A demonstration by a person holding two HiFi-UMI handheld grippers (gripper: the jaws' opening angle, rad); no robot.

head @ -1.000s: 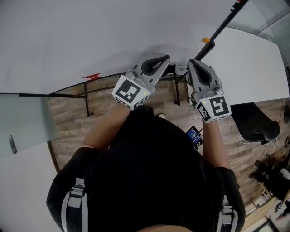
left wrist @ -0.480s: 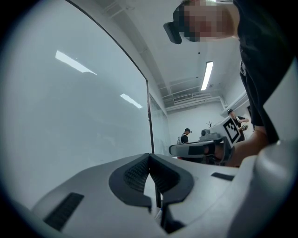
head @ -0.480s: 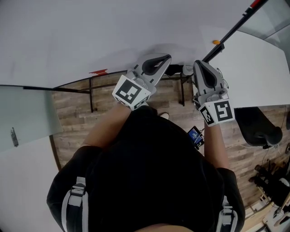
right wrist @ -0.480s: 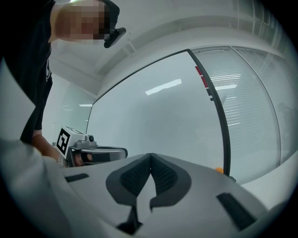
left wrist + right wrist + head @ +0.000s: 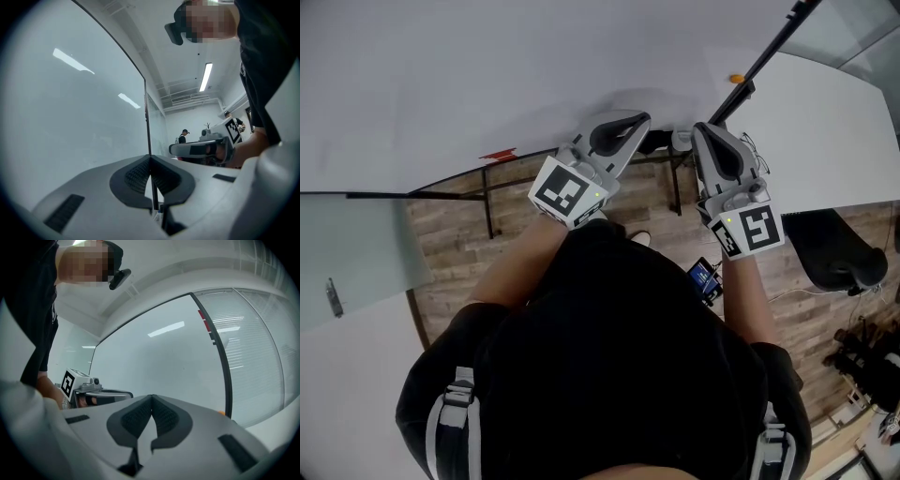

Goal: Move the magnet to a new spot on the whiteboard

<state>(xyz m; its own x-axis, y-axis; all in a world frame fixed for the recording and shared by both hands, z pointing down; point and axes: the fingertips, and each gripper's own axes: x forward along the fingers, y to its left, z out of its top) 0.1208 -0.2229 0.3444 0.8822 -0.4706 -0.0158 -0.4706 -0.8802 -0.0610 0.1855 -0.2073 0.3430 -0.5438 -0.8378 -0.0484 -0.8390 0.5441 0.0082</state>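
Note:
The whiteboard [image 5: 487, 66] fills the top of the head view. A small orange magnet [image 5: 737, 78] sits on it beside the black frame edge [image 5: 769, 49], up and to the right of my right gripper [image 5: 697, 129]; its top peeks over that gripper's body as an orange magnet [image 5: 221, 412]. My right gripper [image 5: 151, 397] is shut with nothing in it and points level at the board [image 5: 154, 352]. The left gripper [image 5: 643, 120] is next to it. My left gripper [image 5: 150, 158] is also shut and empty, with the board [image 5: 70, 117] on its left.
A red mark [image 5: 497, 155] lies at the board's lower edge, left of my grippers. Black stand legs [image 5: 487, 202] rise from the wooden floor. A glass panel [image 5: 356, 253] is at the left and a black chair [image 5: 834, 258] at the right. People [image 5: 183, 136] stand far off.
Only the head view has shifted slightly. Both grippers stay in place, shut and empty.

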